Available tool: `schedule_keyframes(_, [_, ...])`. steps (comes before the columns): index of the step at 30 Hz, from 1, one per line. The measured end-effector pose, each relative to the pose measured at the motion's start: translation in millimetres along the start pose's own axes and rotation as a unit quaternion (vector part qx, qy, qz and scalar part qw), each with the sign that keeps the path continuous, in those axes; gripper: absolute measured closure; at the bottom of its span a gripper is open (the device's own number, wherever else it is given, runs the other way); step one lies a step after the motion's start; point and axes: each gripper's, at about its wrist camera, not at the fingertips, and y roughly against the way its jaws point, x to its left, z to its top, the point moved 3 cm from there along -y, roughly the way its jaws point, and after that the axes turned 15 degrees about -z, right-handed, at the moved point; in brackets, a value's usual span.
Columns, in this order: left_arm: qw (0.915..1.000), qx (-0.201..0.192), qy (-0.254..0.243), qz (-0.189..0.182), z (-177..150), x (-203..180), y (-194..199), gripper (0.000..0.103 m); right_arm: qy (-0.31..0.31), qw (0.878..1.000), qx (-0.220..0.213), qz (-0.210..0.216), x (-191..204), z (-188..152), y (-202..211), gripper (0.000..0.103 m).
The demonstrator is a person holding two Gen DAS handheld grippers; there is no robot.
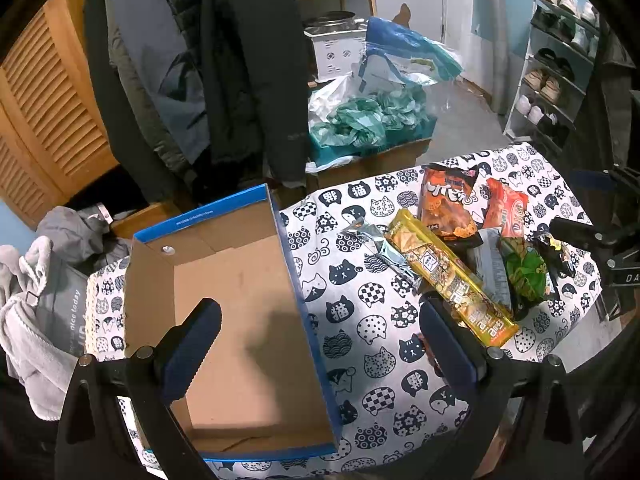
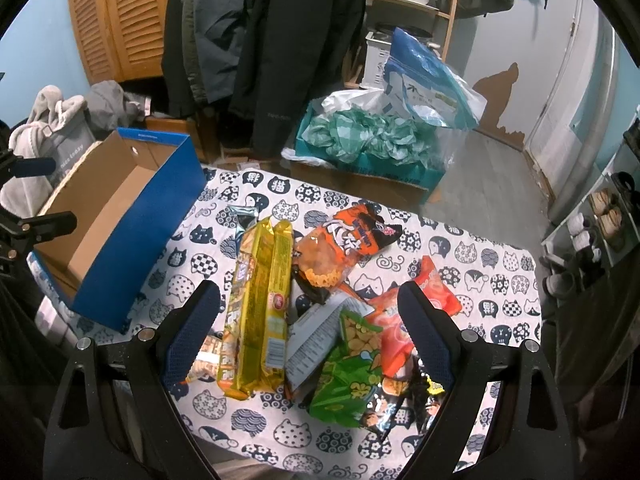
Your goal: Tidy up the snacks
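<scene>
Left wrist view: the left gripper (image 1: 320, 332) hangs over the surface with its jaws spread wide and nothing between them. One blue-padded finger sits above the open blue cardboard box (image 1: 240, 320), whose brown inside is bare; the other finger is over the cat-print cloth (image 1: 360, 380) that covers the surface. The box lies along the left edge of the surface. To its right, toward the far right corner, the snacks lie in a loose heap: a long yellow cracker packet (image 1: 452, 276), a silver foil packet (image 1: 376, 248) just beside it, an orange chip bag (image 1: 448, 204), a red-orange bag (image 1: 506, 208) and a green snack bag (image 1: 524, 276). The right gripper's dark arm shows at the right edge.

Right wrist view: the right gripper (image 2: 310, 332) hovers right above the heap, jaws wide apart, gripping nothing. Between the fingers lie the long yellow cracker packet (image 2: 264, 300), the green snack bag (image 2: 352, 372) and a white-backed packet (image 2: 316, 336); whether either finger touches a packet, I cannot tell. The orange chip bag (image 2: 340, 248) lies beyond, the red-orange bag (image 2: 396, 328) toward the right finger. The blue cardboard box (image 2: 136, 220) stands at the left edge, well apart from the heap.
</scene>
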Motion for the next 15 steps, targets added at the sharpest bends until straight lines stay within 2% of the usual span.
schedule_keyframes(7, [1.0000, 0.007, -0.003, -0.005, -2.1, -4.2, -4.4, 0.002, -0.009, 1.000, 0.002, -0.007, -9.2, -3.6, -3.2, 0.014])
schedule_keyframes(12, [0.9998, 0.017, -0.011, -0.005, 2.6, -12.7, -15.3, 0.002, -0.024, 0.999, 0.021, -0.026, -28.5, -8.6, -13.0, 0.014])
schedule_keyframes(15, [0.9993, 0.034, -0.006, -0.018, 5.1, -18.4, -25.7, 0.002, -0.033, 0.998, 0.036, -0.040, -40.0, -12.9, -19.4, 0.014])
